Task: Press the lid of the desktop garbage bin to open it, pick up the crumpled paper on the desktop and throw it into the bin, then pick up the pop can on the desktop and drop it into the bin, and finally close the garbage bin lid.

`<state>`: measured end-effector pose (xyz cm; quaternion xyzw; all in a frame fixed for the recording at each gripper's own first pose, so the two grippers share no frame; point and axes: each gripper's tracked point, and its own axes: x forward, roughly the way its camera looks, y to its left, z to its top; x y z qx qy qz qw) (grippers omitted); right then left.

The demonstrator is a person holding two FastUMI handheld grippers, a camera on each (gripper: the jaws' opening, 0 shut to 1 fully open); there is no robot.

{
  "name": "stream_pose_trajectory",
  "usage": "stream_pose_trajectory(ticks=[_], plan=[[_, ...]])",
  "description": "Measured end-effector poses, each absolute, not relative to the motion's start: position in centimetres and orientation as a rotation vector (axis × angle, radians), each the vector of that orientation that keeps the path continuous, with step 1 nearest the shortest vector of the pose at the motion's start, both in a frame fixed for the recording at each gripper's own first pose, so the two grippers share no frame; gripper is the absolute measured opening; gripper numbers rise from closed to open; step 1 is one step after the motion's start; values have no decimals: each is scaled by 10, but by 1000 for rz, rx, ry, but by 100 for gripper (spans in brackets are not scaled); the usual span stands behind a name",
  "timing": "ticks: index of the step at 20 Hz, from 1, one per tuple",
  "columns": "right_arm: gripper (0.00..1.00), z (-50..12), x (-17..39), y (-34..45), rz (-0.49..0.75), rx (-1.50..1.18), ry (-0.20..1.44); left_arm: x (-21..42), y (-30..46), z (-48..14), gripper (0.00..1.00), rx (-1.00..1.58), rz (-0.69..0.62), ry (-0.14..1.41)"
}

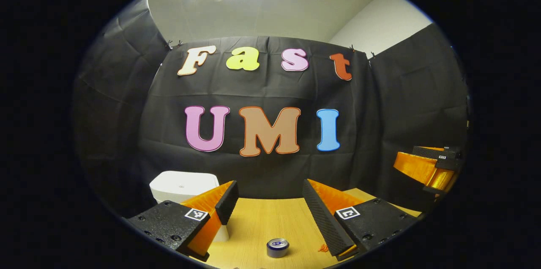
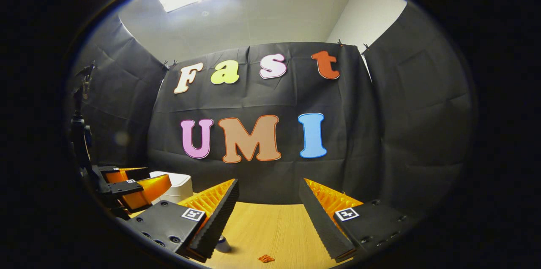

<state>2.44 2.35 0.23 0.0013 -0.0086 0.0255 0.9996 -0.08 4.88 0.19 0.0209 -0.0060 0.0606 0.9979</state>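
Both grippers are held level above the light wooden table (image 1: 262, 222), facing the black cloth wall; the left gripper (image 1: 270, 207) has its jaws spread wide and empty, and the right gripper (image 2: 268, 207) is likewise wide apart, holding nothing. In the left gripper view the short silver pop can (image 1: 277, 247) stands upright on the table between and below the fingers, touching neither. The white plastic garbage bin (image 1: 184, 185), lid down, sits at the table's far left, behind the left finger (image 1: 227, 201), and a small orange scrap (image 2: 266, 258) lies near.
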Motion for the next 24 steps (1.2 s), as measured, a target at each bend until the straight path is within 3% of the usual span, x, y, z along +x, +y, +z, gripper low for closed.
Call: stream_pose_trajectory(ticks=[24], plan=[[96,2,29,29,64,7,-2,4,58,12,96,61,131,-28]])
